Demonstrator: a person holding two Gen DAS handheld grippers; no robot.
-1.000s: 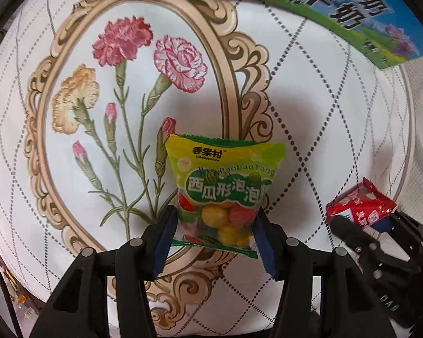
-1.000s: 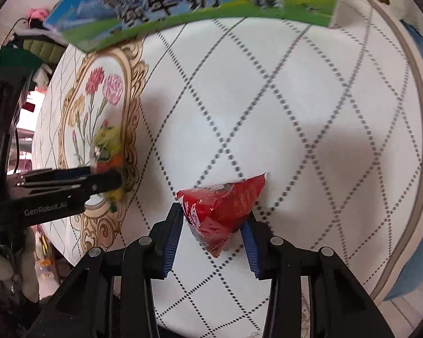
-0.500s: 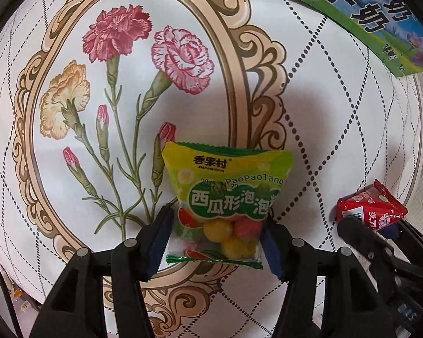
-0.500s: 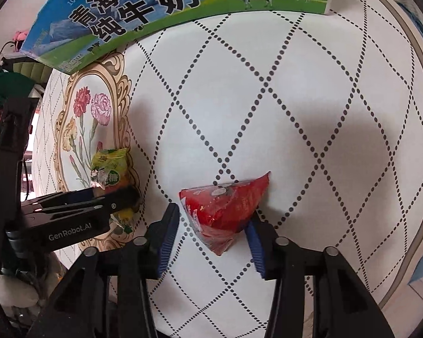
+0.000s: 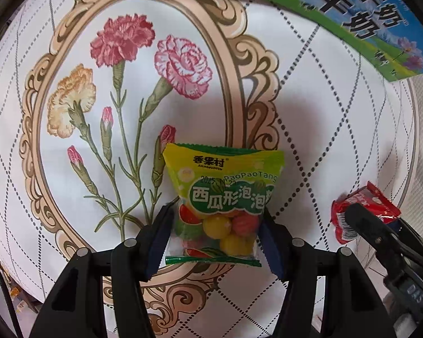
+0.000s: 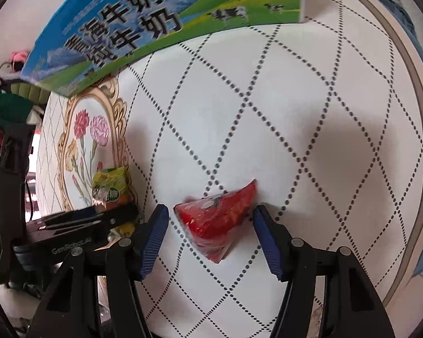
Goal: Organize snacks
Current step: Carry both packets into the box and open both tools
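Two packets, one between each pair of fingers

My left fingers (image 5: 215,236) straddled the green-yellow candy bag (image 5: 221,197), pads touching its lower sides; whether they truly pinched it I could not tell. The bag lay flat on the tabletop (image 5: 324,107), long axis pointing away from me toward the milk carton (image 6: 160,25). My right fingers (image 6: 211,233) stood spread around the red packet (image 6: 220,219), a visible gap at the left pad.

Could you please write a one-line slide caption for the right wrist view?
Right gripper open around a red snack packet on the quilted tablecloth, milk carton behind.
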